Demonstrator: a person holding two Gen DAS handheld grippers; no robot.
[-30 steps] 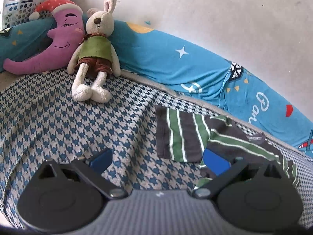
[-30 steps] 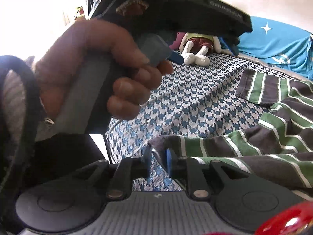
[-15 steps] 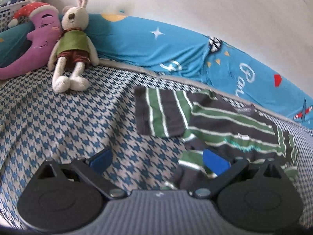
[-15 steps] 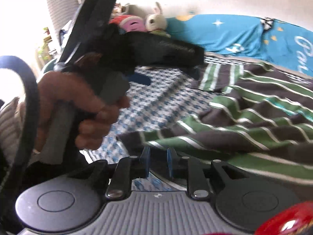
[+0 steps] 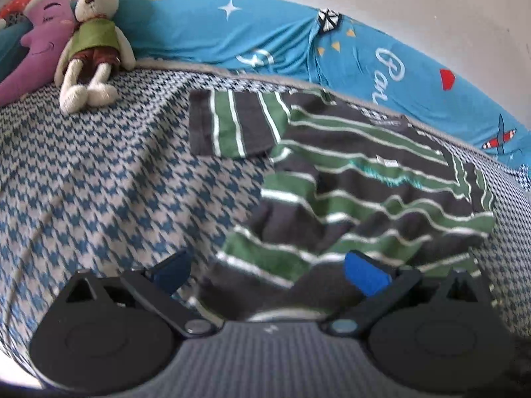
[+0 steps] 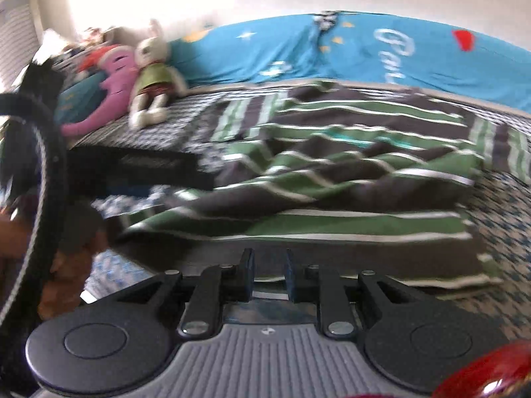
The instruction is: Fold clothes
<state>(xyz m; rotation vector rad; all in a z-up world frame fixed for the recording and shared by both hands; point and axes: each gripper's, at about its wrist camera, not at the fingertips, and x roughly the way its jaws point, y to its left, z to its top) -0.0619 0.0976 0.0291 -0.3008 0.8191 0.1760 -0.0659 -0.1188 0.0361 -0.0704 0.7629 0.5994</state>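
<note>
While a striped T-shirt [image 5: 371, 179] lies rumpled on a houndstooth bed cover [image 5: 99, 179], the left claw [image 5: 265, 270] hangs over its near hem with jaws spread wide, the cloth passing between the blue pads but untouched by them. In the left wrist view the shirt fills the centre and right of the frame, its long axis running from the lower centre up toward the right, collar at the far end near the blue printed sheet [image 5: 282, 33] along the wall; one sleeve sticks out flat toward the upper left. The right wrist view, blurred, shows what the other does not: the right claw [image 6: 269, 277] nearly closed and pinching the shirt's near hem [image 6: 298, 229], and at the left edge a hand [image 6: 63, 265] on the other gripper's handle. A plush rabbit [image 5: 94, 39] and a purple moon pillow [image 5: 39, 36] sit at the upper left, well apart from the shirt. Bare cover stretches across the left half of the bed.
</note>
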